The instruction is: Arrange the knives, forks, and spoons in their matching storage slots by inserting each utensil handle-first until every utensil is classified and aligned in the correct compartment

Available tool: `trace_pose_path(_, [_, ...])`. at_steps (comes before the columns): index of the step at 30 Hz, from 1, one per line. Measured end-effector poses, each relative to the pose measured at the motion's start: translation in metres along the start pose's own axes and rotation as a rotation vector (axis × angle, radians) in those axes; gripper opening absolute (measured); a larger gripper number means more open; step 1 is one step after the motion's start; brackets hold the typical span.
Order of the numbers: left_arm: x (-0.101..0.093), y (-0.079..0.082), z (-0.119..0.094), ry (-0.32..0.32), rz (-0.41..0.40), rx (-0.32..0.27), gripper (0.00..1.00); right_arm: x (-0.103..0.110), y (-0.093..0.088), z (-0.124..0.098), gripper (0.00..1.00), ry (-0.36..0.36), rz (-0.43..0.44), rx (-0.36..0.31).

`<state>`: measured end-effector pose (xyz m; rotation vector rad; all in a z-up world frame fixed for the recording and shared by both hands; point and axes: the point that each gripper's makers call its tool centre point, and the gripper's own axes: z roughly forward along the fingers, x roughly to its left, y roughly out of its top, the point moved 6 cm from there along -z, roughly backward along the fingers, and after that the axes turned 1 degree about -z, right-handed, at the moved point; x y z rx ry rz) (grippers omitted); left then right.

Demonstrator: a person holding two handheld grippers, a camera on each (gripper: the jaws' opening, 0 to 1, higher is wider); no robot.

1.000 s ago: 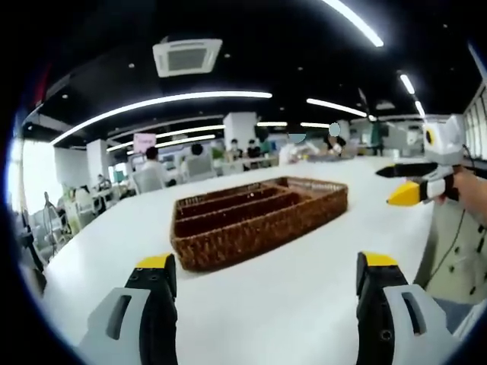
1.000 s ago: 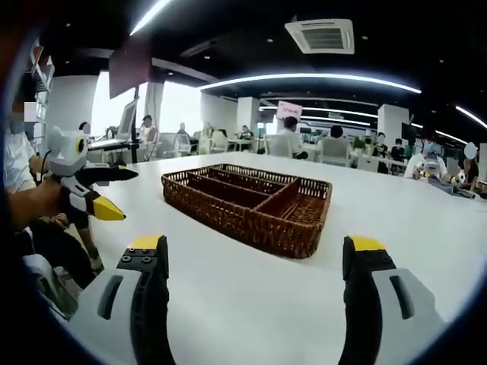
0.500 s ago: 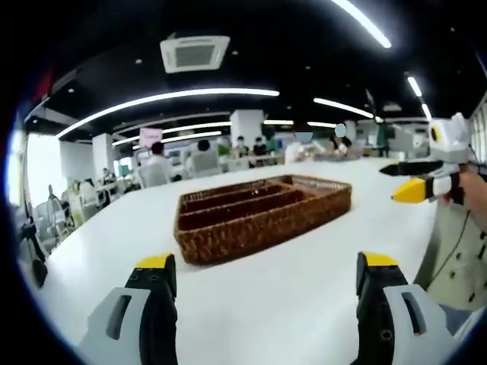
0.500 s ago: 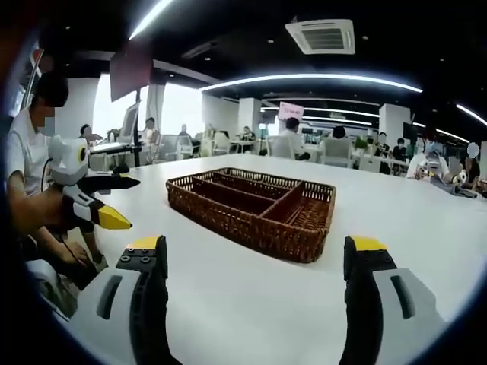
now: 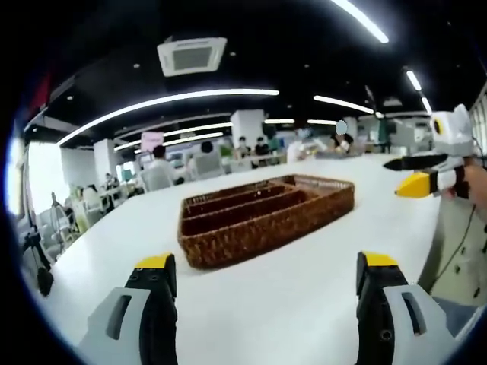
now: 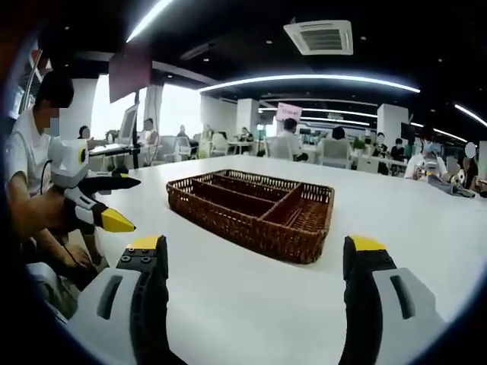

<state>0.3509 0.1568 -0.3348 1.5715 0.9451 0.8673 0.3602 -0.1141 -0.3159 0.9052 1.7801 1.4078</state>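
The wicker basket (image 5: 266, 217) sits mid-frame on the white table (image 5: 304, 289), slightly nearer than a second ago. Both grippers (image 5: 262, 285) (image 6: 251, 285) hover spread and empty; no cutlery is visible, so sorting has not begun.

1. The left tongs (image 5: 262, 285) have two grey moulded jaws with black inner faces, yellow tips and an oblong slot in each.
2. The right tongs (image 6: 251, 270) match them: grey shells, black inner faces, yellow caps, small screws near the left tip.
3. Seen from outside, each tool has a white housing, one black jaw and one yellow-tipped jaw.
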Motion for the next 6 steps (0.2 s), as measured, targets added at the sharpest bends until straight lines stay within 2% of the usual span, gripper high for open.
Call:
trace_pose_path(3, [-0.0016,-0.0007,0.0009,-0.001,0.001,0.003,0.99,-0.0003,0.0011,-0.0014,0.98,-0.008,-0.004,0.008])
trace_pose_path(4, [0.0017,0.0004,0.0006,0.017,0.03,0.013,0.99,-0.0015,0.0069,-0.0004,0.98,-0.018,-0.017,0.002])
trace_pose_path(6, [0.0039,-0.0015,-0.0028,0.039,0.012,0.011,0.99,-0.0018,0.0062,0.0014,0.97,-0.032,-0.01,-0.009])
